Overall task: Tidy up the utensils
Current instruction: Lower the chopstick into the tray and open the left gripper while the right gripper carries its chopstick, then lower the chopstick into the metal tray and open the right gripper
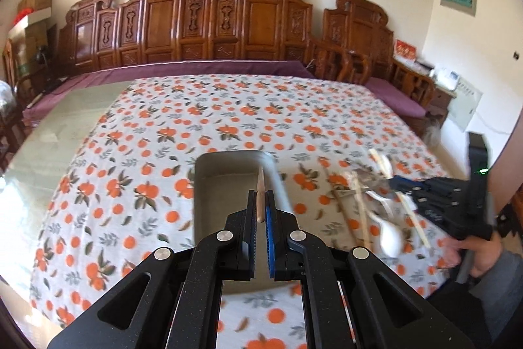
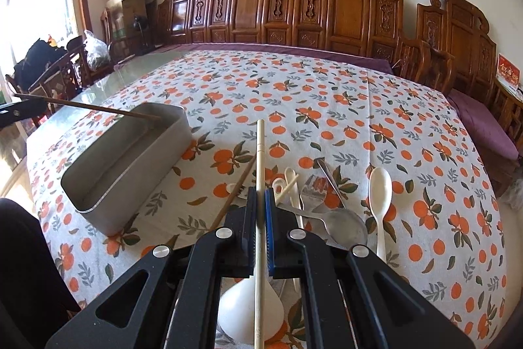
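Observation:
My left gripper [image 1: 260,193] is shut on a brown chopstick [image 1: 260,179] that points into the grey metal tray [image 1: 209,185] just below it. In the right wrist view this brown chopstick [image 2: 91,108] reaches from the left gripper [image 2: 19,110] at the left edge to above the tray [image 2: 130,152]. My right gripper [image 2: 260,190] is shut on a pale chopstick [image 2: 260,146], held above a pile of utensils: a metal spoon [image 2: 346,221], a fork [image 2: 312,188], a white spoon [image 2: 380,185] and another brown chopstick [image 2: 235,195].
A tablecloth with an orange fruit print [image 2: 327,107] covers most of the glass table [image 1: 65,113]. Carved wooden benches [image 1: 215,18] with purple cushions line the far and right sides. A person's hand [image 1: 483,254] grips the right tool. A large white spoon [image 2: 238,300] lies under the right gripper.

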